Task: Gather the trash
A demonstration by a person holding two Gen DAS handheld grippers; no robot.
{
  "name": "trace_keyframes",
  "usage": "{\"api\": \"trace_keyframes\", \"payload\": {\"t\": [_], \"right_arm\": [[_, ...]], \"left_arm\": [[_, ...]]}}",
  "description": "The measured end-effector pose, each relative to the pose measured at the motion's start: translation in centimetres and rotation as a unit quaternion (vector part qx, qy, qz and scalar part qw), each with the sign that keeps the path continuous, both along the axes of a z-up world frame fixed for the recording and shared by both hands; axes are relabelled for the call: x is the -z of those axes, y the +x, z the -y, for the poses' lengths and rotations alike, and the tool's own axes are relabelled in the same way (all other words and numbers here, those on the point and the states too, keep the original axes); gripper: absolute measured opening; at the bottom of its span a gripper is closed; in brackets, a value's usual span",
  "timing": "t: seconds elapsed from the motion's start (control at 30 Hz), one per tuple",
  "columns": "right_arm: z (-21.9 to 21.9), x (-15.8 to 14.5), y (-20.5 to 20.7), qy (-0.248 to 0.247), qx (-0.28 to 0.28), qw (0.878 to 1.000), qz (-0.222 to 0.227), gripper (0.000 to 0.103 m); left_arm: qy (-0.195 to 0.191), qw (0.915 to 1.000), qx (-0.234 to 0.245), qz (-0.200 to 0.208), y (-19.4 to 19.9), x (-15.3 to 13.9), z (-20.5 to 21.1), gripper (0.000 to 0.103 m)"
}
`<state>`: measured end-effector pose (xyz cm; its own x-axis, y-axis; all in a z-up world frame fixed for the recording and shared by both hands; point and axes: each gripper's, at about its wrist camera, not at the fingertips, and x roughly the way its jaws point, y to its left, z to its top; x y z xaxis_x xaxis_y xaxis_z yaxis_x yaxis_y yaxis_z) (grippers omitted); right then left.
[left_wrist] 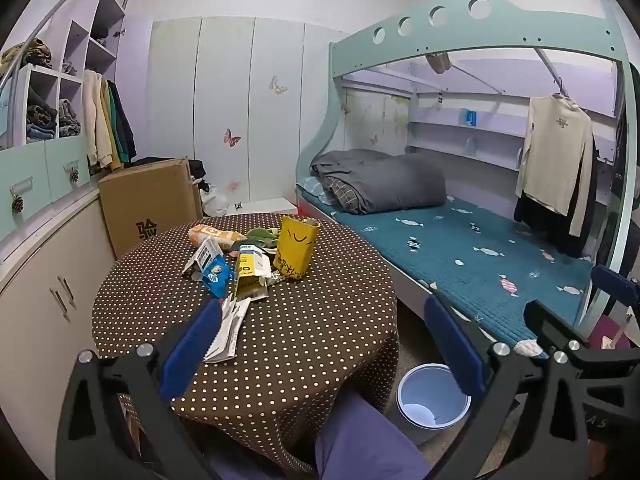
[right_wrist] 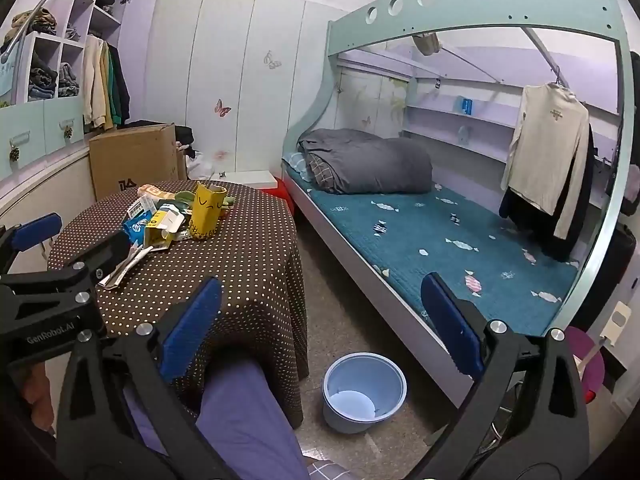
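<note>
A heap of trash lies on the round table with the brown dotted cloth [left_wrist: 304,344]: a yellow paper bag [left_wrist: 296,248] standing upright, a blue wrapper [left_wrist: 216,274], a yellow and white carton [left_wrist: 250,278], white paper slips [left_wrist: 228,332] and an orange packet [left_wrist: 212,236]. My left gripper [left_wrist: 324,344] is open over the table's near edge, its left pad beside the paper slips and nothing between its fingers. My right gripper [right_wrist: 320,328] is open too, above the floor to the right of the table. A pale blue bin [right_wrist: 364,388] stands on the floor, seemingly without trash in it.
A bunk bed [right_wrist: 440,232] with a teal mattress and a grey duvet fills the right side. A cardboard box [left_wrist: 152,204] and low cabinets [left_wrist: 48,300] stand left of the table. A person's leg in purple trousers [left_wrist: 360,440] is below the grippers. Clothes hang at the bed's end.
</note>
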<state>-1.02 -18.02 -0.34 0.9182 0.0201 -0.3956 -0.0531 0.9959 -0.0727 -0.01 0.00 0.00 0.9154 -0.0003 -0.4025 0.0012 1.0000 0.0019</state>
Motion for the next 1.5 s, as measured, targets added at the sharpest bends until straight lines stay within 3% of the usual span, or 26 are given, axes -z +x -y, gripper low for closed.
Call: {"api": "trace_keyframes", "payload": {"t": [1.5], "right_arm": [[0.01, 0.01, 0.07, 0.001, 0.003, 1.000, -0.008, 0.097]], "left_arm": [[-0.001, 1.0000, -0.002, -0.003, 0.26, 0.52, -0.17, 0.099]]}}
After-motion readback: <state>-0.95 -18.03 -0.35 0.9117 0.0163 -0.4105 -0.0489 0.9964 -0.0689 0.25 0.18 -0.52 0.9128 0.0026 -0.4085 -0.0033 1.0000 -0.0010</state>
